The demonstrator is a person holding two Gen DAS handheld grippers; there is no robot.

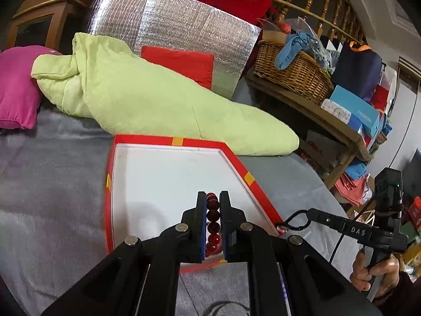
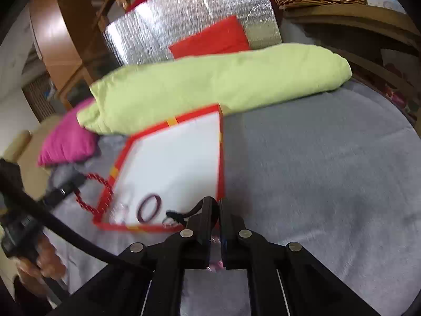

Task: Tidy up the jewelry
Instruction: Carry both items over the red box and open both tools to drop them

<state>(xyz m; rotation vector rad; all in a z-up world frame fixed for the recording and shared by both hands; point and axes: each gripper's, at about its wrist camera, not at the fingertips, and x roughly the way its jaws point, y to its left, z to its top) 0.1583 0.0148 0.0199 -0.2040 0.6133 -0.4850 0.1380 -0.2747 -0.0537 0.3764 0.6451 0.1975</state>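
A red box with a white inside [image 1: 168, 173] lies on the grey bedspread; it also shows in the right wrist view [image 2: 179, 158]. My left gripper [image 1: 213, 197] is shut on a dark red bead bracelet [image 1: 213, 226] and holds it over the box's near part. In the right wrist view, which is blurred, the bracelet [image 2: 92, 194] hangs at the box's left rim, and a dark maroon bangle [image 2: 149, 208] lies inside the box. My right gripper [image 2: 219, 205] is nearly shut on a black cord [image 2: 181, 214] with a small ring, at the box's near corner. The right gripper also shows in the left wrist view [image 1: 292, 223].
A light green quilt [image 1: 147, 100] lies behind the box, with a pink pillow [image 1: 15, 92] to its left. A silver foil panel [image 1: 179, 31] and a red cushion [image 1: 181, 63] stand at the back. A wicker basket [image 1: 292, 68] and boxes sit on a wooden shelf on the right.
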